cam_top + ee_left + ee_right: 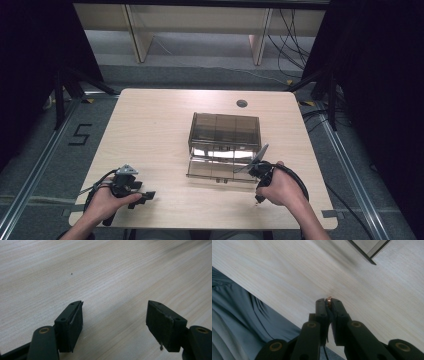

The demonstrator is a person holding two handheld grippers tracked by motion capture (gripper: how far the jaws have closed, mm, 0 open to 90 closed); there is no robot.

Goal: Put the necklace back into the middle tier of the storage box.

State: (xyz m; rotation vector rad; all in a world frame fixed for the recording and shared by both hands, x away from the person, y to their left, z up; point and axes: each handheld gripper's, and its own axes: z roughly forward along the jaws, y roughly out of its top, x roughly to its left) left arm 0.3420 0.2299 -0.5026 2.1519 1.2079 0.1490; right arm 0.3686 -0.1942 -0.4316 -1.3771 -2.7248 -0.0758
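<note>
Left claw (114, 315) at the worktop's (150, 130) 7 o'clock, spread, holding nothing. Right claw (329, 302) at 5 o'clock, pinching a small copper-coloured piece (328, 299). Smoked transparent box (224, 145) stands mid-worktop.

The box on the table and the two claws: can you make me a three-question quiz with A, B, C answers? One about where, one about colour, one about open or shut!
1. Where is the box?
A. table's left edge
B. near the middle, by the right claw
C. on the floor

2. What colour is the box?
A. smoky see-through brown
B. bright red
C. solid white

3. How is the left claw?
A. open
C. clamped on a cup
B. shut tight

Answers: 1 B, the high view shows it mid-table; 2 A, its walls look tinted and clear; 3 A, bare table shows between its jaws.
</note>
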